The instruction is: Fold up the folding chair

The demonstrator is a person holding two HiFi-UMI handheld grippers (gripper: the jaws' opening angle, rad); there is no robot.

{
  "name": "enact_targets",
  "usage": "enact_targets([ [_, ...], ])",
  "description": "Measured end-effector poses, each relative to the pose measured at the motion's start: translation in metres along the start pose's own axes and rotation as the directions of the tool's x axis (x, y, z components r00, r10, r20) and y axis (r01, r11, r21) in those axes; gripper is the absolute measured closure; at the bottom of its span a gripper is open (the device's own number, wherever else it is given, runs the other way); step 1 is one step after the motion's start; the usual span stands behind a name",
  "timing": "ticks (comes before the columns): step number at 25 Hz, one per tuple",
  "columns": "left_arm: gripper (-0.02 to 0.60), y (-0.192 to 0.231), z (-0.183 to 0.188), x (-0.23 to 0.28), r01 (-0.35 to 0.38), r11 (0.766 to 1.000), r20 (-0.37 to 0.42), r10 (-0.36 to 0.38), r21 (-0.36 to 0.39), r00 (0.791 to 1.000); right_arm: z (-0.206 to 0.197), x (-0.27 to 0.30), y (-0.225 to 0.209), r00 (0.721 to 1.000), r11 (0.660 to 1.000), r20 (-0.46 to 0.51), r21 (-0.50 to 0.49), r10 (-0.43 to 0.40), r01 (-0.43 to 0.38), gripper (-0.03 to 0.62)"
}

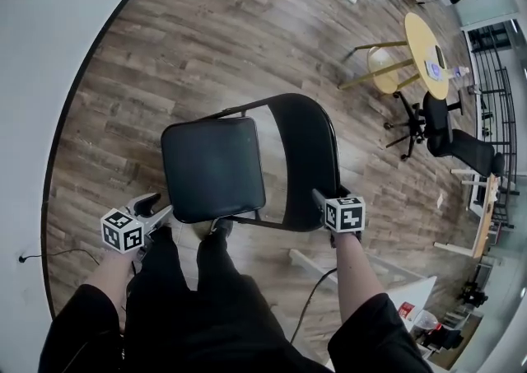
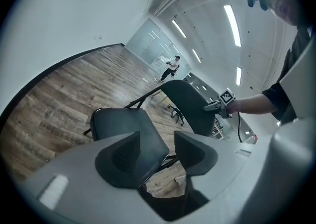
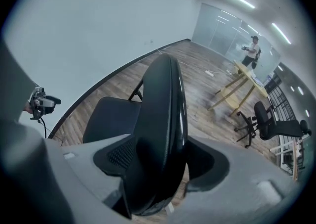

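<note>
Unfolded on the wood floor (image 1: 165, 50): folding chair (image 1: 214, 170). Astride the top of its backrest (image 3: 163, 119), jaws wide, unclamped: right tool (image 1: 321, 200). At the front corner of the seat (image 2: 123, 129), jaws apart, corner between: left tool (image 1: 158, 208).

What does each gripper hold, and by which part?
Nothing gripped yet. Both stand open: the right gripper straddles the backrest edge, the left gripper a near corner of the seat.

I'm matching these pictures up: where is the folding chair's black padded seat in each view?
Head view: black padded seat, centre-left.
Left gripper view: lower centre-left.
Right gripper view: lower left.
Shared landmark: black curved backrest, beside the seat in all three.
</note>
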State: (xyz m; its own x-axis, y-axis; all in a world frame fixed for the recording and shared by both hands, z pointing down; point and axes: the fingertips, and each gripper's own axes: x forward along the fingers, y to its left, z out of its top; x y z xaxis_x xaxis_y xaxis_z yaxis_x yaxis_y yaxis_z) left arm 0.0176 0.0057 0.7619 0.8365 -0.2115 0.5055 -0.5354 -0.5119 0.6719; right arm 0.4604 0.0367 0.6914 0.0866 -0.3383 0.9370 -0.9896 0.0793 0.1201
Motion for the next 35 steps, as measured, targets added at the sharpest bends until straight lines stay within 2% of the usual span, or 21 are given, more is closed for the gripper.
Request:
enact_targets([
  [9, 0.360, 0.019, -0.022, 0.014, 0.026, 0.999, -0.042, -0.027, -0.019, 0.999, 0.000, 0.009, 0.003, 1.000, 1.000, -0.004, 0.019, 0.006, -0.006, 0.296],
  [14, 0.356, 0.048, -0.043, 0.030, 0.049, 0.994, -0.038, -0.053, -0.093, 0.998, 0.002, 0.010, 0.006, 0.999, 0.999, 0.031, 0.025, 0.027, -0.028, 0.296],
  [24, 0.345, 0.110, -0.102, 0.062, -0.043, 0.988, -0.142, 0.022, -0.146, 0.990, 0.002, 0.007, 0.001, 1.000, 1.000, 0.029, 0.025, 0.005, -0.006, 0.301],
  [30, 0.327, 0.136, -0.110, 0.081, -0.058, 0.980, -0.126, 0.034, -0.193, 0.991, 0.001, 0.006, 0.001, 1.000, 0.999, 0.027, 0.041, -0.009, 0.008, 0.301],
  [35, 0.304, 0.161, -0.112, 0.099, -0.073, 0.979, -0.144, 0.046, -0.190, 0.989, 0.003, 0.004, 0.002, 0.999, 0.999, 0.035, 0.047, -0.006, 0.004, 0.301],
])
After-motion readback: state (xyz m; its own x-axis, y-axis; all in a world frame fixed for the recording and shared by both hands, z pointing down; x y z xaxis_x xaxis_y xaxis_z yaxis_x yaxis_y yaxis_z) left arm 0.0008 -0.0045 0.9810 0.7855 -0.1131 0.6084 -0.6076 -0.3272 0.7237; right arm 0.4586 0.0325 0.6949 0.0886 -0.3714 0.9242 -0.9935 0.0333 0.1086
